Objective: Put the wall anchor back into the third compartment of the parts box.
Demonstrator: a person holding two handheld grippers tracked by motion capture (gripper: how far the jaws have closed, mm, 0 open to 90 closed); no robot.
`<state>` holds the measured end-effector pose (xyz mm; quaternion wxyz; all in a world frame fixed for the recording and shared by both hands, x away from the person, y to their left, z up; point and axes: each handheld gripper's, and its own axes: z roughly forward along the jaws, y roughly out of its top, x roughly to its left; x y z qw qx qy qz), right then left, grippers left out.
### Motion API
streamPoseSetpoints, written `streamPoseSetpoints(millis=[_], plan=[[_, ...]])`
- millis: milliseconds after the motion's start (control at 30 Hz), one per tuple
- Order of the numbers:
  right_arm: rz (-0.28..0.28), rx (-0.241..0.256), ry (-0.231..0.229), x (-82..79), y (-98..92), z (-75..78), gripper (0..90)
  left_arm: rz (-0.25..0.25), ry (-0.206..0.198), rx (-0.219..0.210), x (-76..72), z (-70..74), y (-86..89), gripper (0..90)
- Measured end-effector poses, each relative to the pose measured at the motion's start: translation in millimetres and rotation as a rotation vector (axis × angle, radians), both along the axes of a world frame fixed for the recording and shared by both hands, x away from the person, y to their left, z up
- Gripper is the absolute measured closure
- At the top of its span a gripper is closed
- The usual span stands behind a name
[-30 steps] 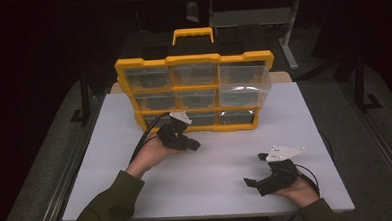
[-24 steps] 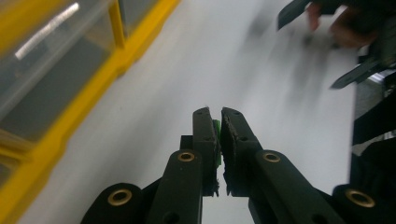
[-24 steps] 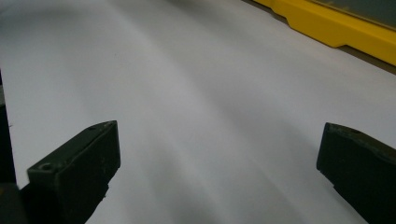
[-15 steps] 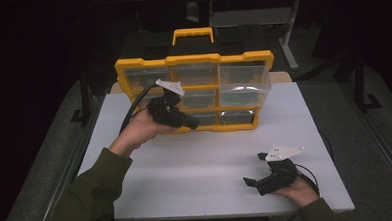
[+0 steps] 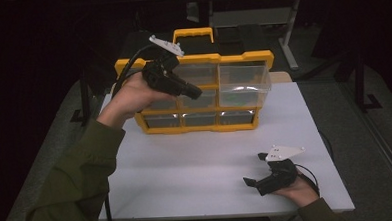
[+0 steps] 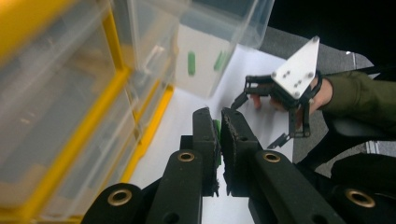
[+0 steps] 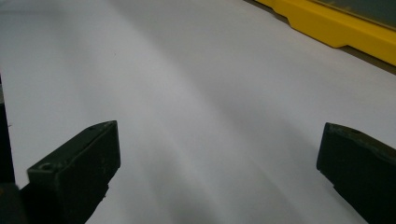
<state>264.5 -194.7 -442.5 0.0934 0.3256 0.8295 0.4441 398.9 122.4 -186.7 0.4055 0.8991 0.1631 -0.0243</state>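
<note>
Left gripper [image 6: 219, 135] pinching small green piece [image 6: 216, 140] beside pulled-out clear drawer [image 5: 244, 81] of organizer [image 5: 199, 126] | right gripper [image 5: 259, 177] resting agape on table [image 5: 196, 170] | risk: thin grip slipping, piece dropping short of drawer.

The yellow organizer [image 5: 199, 126] stands upright across the far half of the table [image 5: 196, 165], walling off that edge, and its clear drawer [image 5: 243, 78] at the upper right juts forward into the space in front of it. The left gripper [image 5: 195, 93], jaws pinched on a small green piece [image 6: 217, 128], hangs just before the organizer's face beside that drawer. The near half is bare white surface, open from the left edge to the right gripper [image 5: 254, 169], which rests wide-jawed at the near right corner.
</note>
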Motion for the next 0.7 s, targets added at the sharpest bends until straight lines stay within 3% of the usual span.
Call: streamPoseSetpoints(millis=[367, 533, 700], plan=[[-0.001, 0.001, -0.006, 0.3, -0.4, 0.1, 0.0, -0.015, -0.021, -0.013, 12.5, 35.0, -21.7, 85.0], [0.004, 0.007, -0.008, 0.2, -0.2, 0.5, 0.0, -0.036, -0.038, -0.007, 14.4, 41.9, -41.1, 85.0], [0.006, 0.009, -0.006, -0.6, -0.2, 0.8, 0.0, -0.053, -0.039, -0.003, 14.0, 37.5, -60.5, 84.7]])
